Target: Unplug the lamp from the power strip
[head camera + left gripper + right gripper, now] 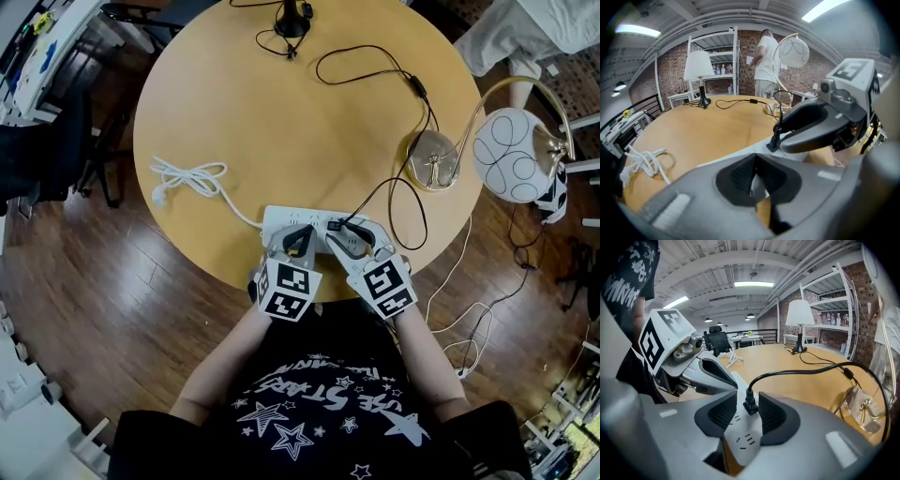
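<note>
The step in hand is judged to be the grasp on the plug (750, 406). It is seated in the power strip (743, 437), which lies at the lower centre of the head view, close to the near edge of the desk (234, 103). The right gripper (747, 394) is held wide open, with the plug between its ribbed pads but not yet clamped. The grip is best taken low on the plug's moulded body, not on the black cord (801, 369). The pull is best made straight out from the socket face, so that the pins are not bent.

The left gripper (752, 161) is seen with its jaws drawn together and nothing held between them, its tips over the strip. Whether it presses on the strip cannot be told. A firm downward hold there is advisable, since so light a strip would probably lift with the plug.

The strip is a long white bar of smooth, hard plastic with rows of slotted sockets. The plug is small, black and blocky, and its rubbery-looking cord loops away to the lamp (509, 155) at the right of the head view. The lamp is made up of a shiny brass-coloured round base, a thin curved stem and a white globe shade traced with dark lines. The desk is round, of matte light wood. A white cable (187, 178) lies loosely coiled at centre left.
</note>
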`<state>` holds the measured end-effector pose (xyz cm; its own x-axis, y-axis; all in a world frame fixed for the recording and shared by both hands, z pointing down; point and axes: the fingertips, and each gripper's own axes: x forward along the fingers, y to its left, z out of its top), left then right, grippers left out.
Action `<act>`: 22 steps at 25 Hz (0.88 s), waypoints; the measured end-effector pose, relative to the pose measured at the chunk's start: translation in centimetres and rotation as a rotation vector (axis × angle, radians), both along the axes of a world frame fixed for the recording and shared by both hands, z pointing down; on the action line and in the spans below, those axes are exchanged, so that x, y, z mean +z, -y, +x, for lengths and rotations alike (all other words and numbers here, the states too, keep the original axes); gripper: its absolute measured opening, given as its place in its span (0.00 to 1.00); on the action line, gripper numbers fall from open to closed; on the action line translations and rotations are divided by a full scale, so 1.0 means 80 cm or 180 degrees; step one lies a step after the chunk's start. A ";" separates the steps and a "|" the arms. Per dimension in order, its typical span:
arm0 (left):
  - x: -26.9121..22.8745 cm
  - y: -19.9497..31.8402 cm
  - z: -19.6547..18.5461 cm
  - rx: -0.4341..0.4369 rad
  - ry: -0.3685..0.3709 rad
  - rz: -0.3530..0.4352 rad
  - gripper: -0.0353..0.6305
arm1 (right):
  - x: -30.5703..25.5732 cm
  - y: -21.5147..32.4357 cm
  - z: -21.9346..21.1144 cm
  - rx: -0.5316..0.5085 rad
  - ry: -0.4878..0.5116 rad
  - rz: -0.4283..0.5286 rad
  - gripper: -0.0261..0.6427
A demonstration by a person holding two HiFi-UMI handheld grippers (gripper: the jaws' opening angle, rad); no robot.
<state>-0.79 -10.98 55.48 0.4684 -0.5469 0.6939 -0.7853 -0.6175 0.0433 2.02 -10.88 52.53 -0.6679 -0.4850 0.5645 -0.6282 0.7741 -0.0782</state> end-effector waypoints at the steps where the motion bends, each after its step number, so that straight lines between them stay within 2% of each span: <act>1: 0.001 -0.001 0.000 0.0000 -0.0003 -0.0040 0.06 | 0.000 0.001 -0.001 -0.0017 -0.0013 0.0004 0.26; 5: 0.006 -0.001 0.002 -0.0029 -0.0038 -0.0159 0.06 | 0.006 0.006 -0.003 -0.0066 -0.0063 0.0013 0.26; 10: 0.009 -0.003 0.001 -0.0009 -0.0016 -0.0183 0.06 | 0.013 0.008 -0.004 -0.0074 -0.0072 -0.0027 0.25; 22: 0.008 -0.003 -0.001 -0.0100 -0.0112 -0.0237 0.06 | 0.018 0.007 -0.008 -0.0153 -0.0142 0.0036 0.16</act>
<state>-0.91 -10.77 56.12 0.4766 -0.5093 0.7166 -0.8015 -0.5866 0.1161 1.41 -11.41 53.95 -0.6649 -0.4594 0.5889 -0.5929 0.8042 -0.0421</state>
